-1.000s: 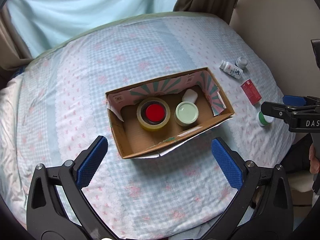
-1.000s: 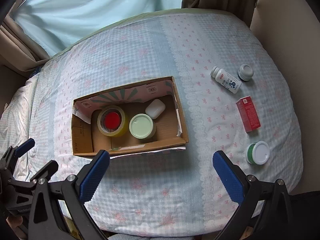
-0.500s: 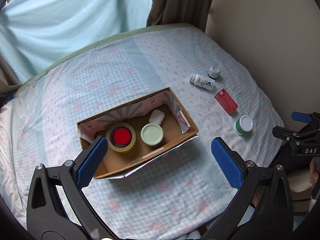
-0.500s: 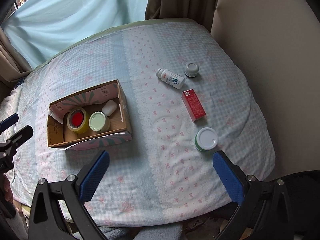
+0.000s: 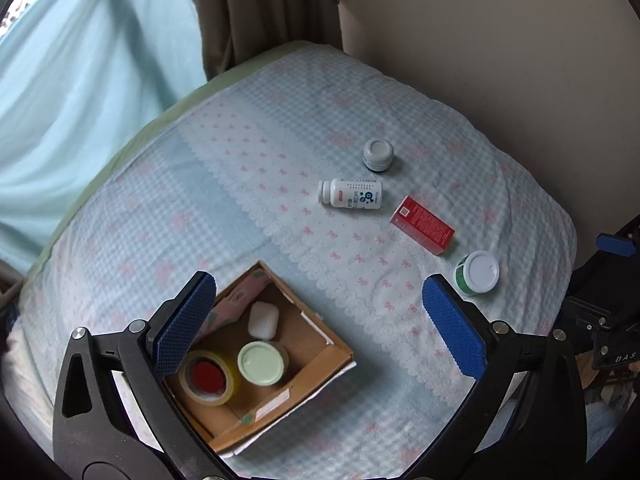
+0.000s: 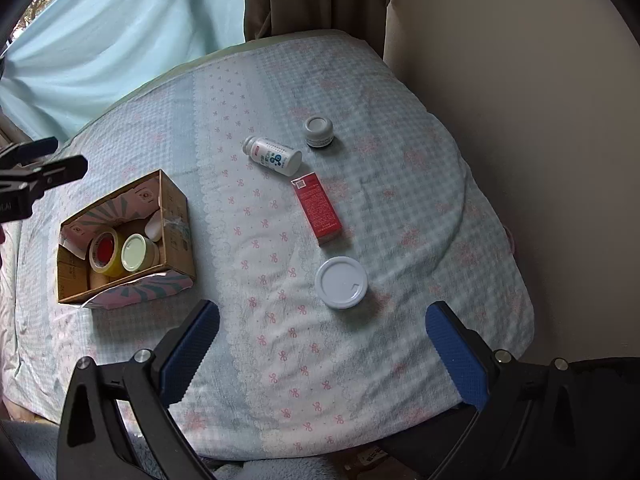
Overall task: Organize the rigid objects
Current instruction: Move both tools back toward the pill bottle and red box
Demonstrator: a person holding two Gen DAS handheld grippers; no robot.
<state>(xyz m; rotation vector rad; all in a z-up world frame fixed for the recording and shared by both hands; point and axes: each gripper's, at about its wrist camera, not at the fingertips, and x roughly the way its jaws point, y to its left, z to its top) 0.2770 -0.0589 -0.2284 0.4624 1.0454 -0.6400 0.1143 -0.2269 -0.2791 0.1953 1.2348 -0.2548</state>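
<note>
- Left wrist view: left hand-held gripper (image 5: 320, 322) spread wide, nothing between the blue pads, hovering above the bed (image 5: 256, 184) over the right part of the cardboard box (image 5: 320, 364).
- Box already holds a yellow tape roll (image 5: 208, 378) with a red centre, a pale green lidded jar (image 5: 262, 362) and a small white case (image 5: 263, 320).
- Still loose on the bed, well apart from the box: white pill bottle (image 5: 351, 194) lying on its side, small grey-capped jar (image 5: 378, 155) upright just beyond it, red carton (image 5: 422, 225) lying flat, green tub with a white lid (image 5: 477, 273) upright near the bed's right edge.
- Part of the right hand-held gripper shows at the right margin; state not readable from here.
- Right wrist view: right hand-held gripper (image 6: 322, 350) also fully spread and empty, just short of the white-lidded tub (image 6: 341, 282), likely the next pick.
- Red carton (image 6: 319, 208), pill bottle (image 6: 273, 156) and grey-capped jar (image 6: 319, 131) lie further on in a loose row; box (image 6: 176, 216) is off to the left, with the left hand-held gripper's tips at the far left margin.
- Risks: soft bedding may let the tub tilt or sink as the pads close, so grip could land on the lid only; the sideways bottle could roll if nudged; the tub sits near the bed edge and a push could send it off; free space in the box looks limited.
</note>
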